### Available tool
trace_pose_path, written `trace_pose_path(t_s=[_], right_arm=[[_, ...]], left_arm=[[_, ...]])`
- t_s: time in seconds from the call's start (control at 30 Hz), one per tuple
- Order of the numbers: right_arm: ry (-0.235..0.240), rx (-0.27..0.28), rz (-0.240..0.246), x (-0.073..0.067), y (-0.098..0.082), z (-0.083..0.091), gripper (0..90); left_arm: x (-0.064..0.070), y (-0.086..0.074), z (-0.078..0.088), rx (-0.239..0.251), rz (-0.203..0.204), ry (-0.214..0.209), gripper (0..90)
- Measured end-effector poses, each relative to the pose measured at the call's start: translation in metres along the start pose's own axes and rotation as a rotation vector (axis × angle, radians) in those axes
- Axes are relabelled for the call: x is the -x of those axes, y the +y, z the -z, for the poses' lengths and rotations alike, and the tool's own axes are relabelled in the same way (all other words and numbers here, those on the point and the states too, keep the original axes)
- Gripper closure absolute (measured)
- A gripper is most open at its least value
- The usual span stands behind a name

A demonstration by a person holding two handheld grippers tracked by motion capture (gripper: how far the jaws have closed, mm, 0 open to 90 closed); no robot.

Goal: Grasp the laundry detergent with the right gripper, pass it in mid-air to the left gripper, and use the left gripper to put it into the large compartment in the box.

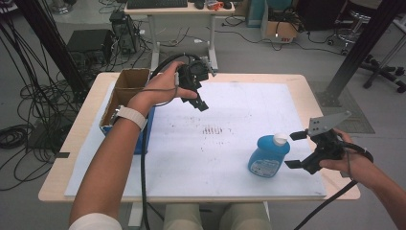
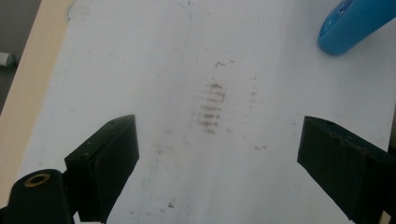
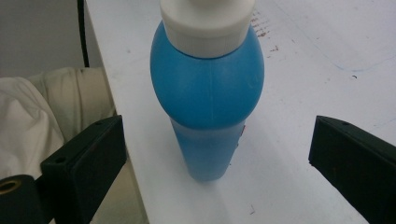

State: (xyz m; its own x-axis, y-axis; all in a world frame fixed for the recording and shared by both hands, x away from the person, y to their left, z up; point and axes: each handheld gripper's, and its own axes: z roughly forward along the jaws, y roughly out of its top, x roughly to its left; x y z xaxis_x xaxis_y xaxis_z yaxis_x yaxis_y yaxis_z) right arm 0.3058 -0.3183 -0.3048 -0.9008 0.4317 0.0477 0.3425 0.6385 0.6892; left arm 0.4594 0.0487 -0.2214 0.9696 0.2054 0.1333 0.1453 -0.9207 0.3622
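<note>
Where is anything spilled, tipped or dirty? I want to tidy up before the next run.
Nothing is spilled or tipped: the blue bottle stands upright, white cap on. The one oddity is a patch of brown smudges in the middle of the white board, which looks like ground-in dirt.

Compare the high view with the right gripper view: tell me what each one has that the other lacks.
High view: an open brown cardboard box at the table's left edge, and the left tool held above the white board, jaws apart. Right gripper view: pale cloth past the table edge. Both: the blue plastic bottle with a white cap standing upright, the right tool open and facing it, not touching.
</note>
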Motion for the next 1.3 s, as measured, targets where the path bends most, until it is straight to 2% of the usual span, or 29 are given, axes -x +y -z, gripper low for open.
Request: trace_pose_path(t_s=[0.13, 0.27, 0.43, 0.6, 0.73, 0.9, 0.97, 1.1, 1.23, 1.3], right_arm=[[0.006, 0.009, -0.008, 0.0, -0.002, -0.001, 4.1], [0.004, 0.026, 0.028, 0.002, -0.005, -0.004, 4.1], [0.001, 0.047, 0.039, 0.003, -0.008, -0.007, 4.1], [0.003, 0.054, 0.009, 0.002, -0.012, -0.01, 3.9], [0.004, 0.066, 0.018, 0.003, -0.014, -0.013, 3.9], [-0.002, 0.068, 0.005, 0.001, -0.017, -0.014, 3.9], [-0.002, 0.076, 0.016, 0.002, -0.018, -0.015, 3.8], [-0.005, 0.073, 0.0, 0.001, -0.02, -0.015, 3.8], [-0.001, 0.087, 0.017, 0.002, -0.021, -0.016, 3.8], [-0.004, 0.074, -0.006, 0.0, -0.022, -0.016, 3.8]], left_arm=[[0.0, 0.0, 0.0, 0.002, -0.002, 0.001, 12.8], [0.0, 0.0, 0.0, 0.0, 0.0, 0.0, 12.8], [0.0, -0.001, 0.0, 0.002, 0.005, 0.001, 12.8], [0.0, -0.001, 0.0, 0.005, 0.001, 0.003, 12.8], [0.0, -0.002, 0.0, 0.002, 0.007, 0.003, 12.8], [0.0, -0.002, 0.001, 0.003, 0.006, 0.004, 12.8], [0.0, -0.002, 0.001, 0.002, 0.005, 0.002, 12.9], [0.0, -0.002, 0.001, 0.005, 0.004, 0.003, 12.8], [0.0, -0.003, 0.001, 0.012, 0.01, 0.0, 12.8], [0.0, -0.003, 0.002, 0.007, 0.009, 0.002, 12.9]])
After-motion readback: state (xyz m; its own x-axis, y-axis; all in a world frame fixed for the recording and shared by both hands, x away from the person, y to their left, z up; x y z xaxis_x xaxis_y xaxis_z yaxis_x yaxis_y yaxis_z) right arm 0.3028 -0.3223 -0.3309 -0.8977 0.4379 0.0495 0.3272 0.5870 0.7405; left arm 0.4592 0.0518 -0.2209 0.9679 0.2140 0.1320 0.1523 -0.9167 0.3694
